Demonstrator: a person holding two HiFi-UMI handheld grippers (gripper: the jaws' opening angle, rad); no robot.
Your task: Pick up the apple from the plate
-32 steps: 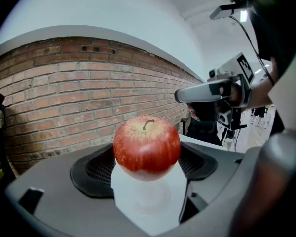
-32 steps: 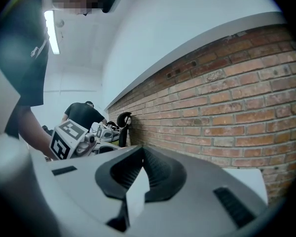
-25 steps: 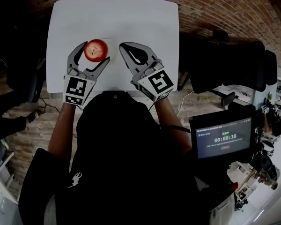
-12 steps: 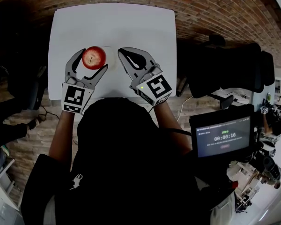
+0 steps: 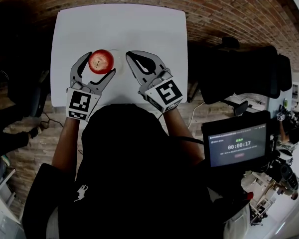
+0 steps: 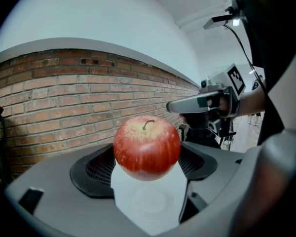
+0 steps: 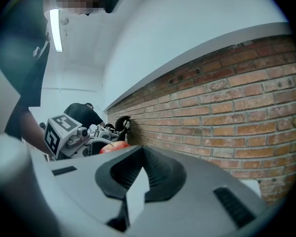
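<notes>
Apple [image 6: 147, 147] sits clamped between the two dark pads of the left gripper [image 5: 99, 63], stem upward; its skin is glossy red with fine paler streaks, yellowish and speckled round the stem hollow; the short brown stem curves to one side; beneath it the faint round outline of the white plate [image 5: 120, 59] shows on the white counter [image 5: 119, 24]; whether apple and plate touch cannot be told; just beside, the right gripper [image 5: 132, 56] has its jaw tips together, holding nothing; brickwork [image 5: 214, 14] surrounds the counter.
</notes>
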